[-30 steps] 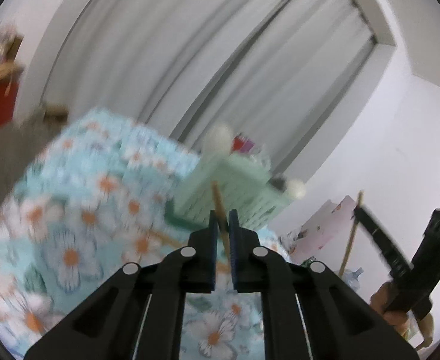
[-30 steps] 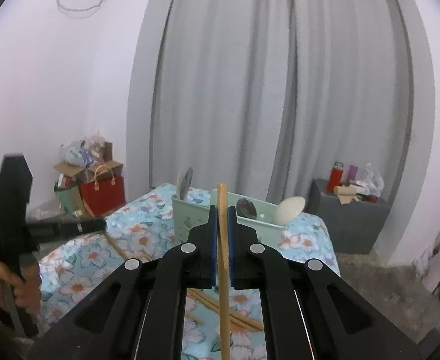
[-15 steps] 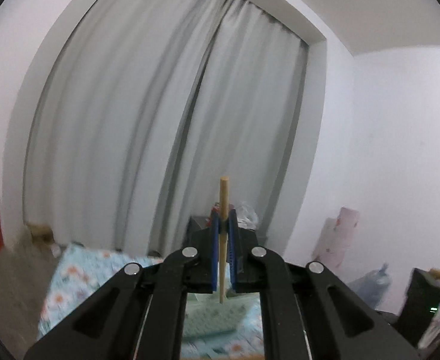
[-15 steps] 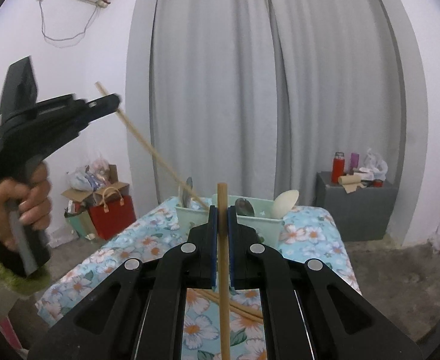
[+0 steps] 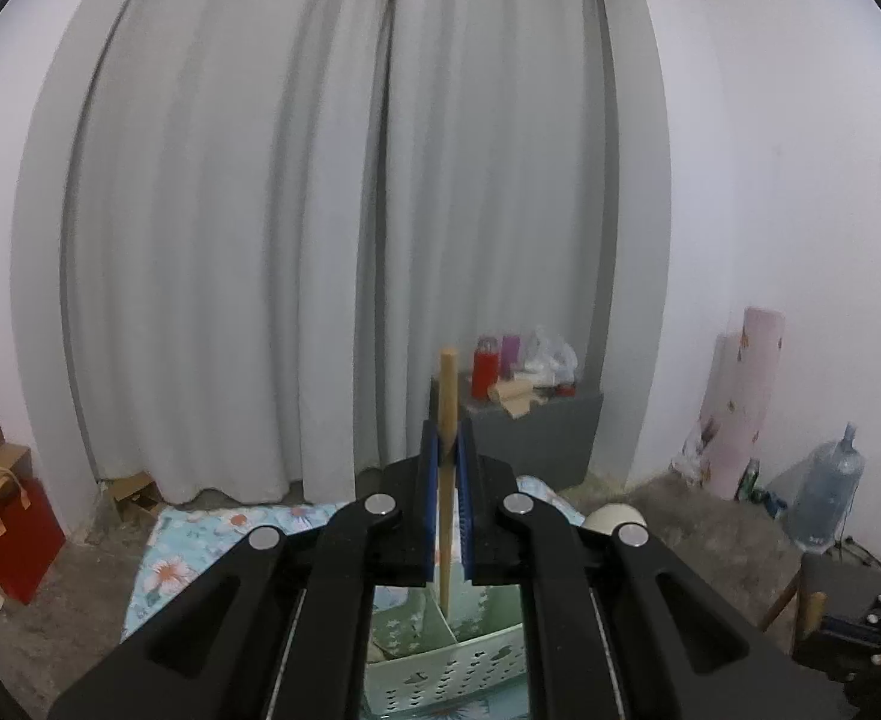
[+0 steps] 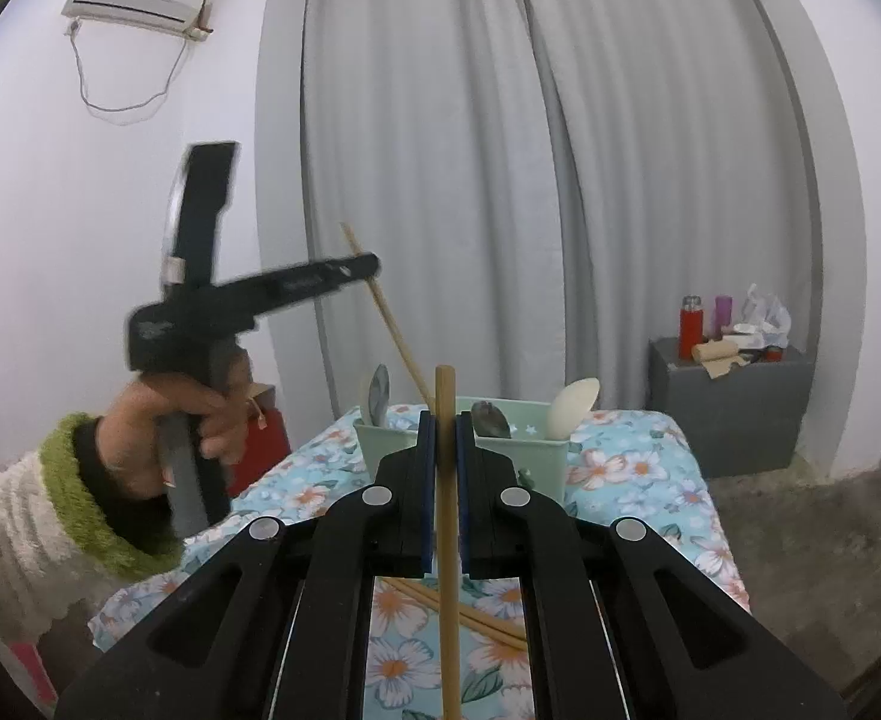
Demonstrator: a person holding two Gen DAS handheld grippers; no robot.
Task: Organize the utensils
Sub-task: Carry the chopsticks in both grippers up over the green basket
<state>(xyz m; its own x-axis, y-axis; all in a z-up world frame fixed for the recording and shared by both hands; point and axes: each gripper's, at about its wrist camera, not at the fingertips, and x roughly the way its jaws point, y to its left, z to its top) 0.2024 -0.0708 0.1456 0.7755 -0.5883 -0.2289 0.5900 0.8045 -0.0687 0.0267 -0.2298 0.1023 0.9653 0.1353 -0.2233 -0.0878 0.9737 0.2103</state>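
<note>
My left gripper is shut on a wooden chopstick that stands nearly upright. Its lower end hangs just over the mint green utensil caddy. In the right wrist view a hand holds the left gripper high at the left, and its chopstick slants down toward the caddy. My right gripper is shut on a second chopstick, short of the caddy. A metal spoon, a dark spoon and a white spoon stand in the caddy.
Loose chopsticks lie on the floral tablecloth in front of the caddy. A grey cabinet with a red flask stands at the back right. A red bag and a water bottle sit on the floor.
My left gripper rose from the table, rolled upright and swung over the caddy with its chopstick. The right gripper tilted slightly and kept its chopstick.
</note>
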